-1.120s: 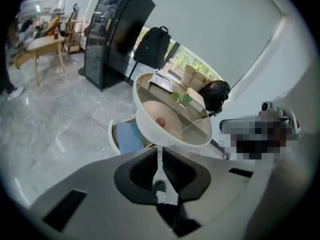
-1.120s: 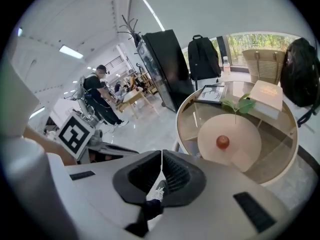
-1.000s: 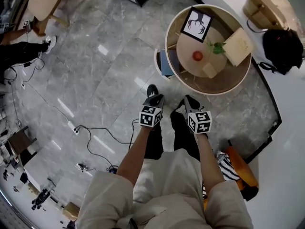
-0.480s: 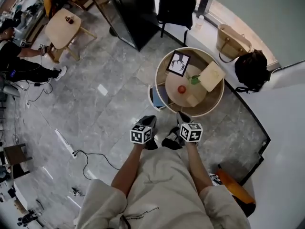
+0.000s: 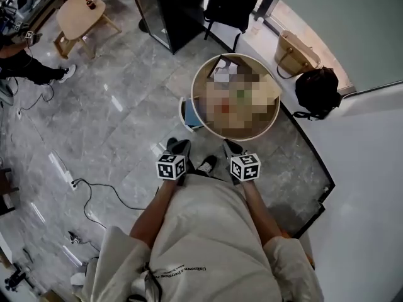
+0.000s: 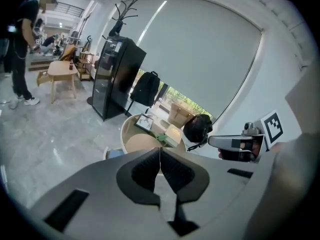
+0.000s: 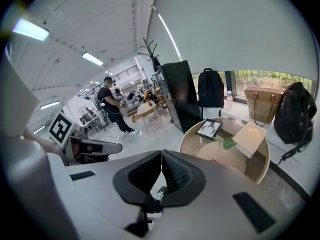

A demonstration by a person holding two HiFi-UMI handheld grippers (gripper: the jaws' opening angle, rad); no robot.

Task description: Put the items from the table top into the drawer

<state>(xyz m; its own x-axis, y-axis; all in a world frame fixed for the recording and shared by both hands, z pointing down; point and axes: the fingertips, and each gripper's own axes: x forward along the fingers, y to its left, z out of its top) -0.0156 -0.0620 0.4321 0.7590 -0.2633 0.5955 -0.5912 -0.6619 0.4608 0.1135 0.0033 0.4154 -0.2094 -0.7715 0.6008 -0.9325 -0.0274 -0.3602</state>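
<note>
Left claw (image 6: 160, 150), right claw (image 7: 161, 153) closed; open floor (image 5: 126, 128) short of round table (image 5: 194, 102).

The person wears a loose cream short-sleeved T-shirt (image 5: 208, 231) with a line of small dark print (image 5: 182, 270) across it, and a black-and-white sneaker (image 5: 206, 164). The left gripper (image 6: 159, 153) and the right gripper (image 7: 161, 156) each have a smooth grey body, black ribbed pads (image 6: 146, 173) and a white cube (image 5: 171, 167) bearing black square markers.

Left gripper (image 6: 160, 154), right gripper (image 7: 161, 156) (both closed, empty)
</note>
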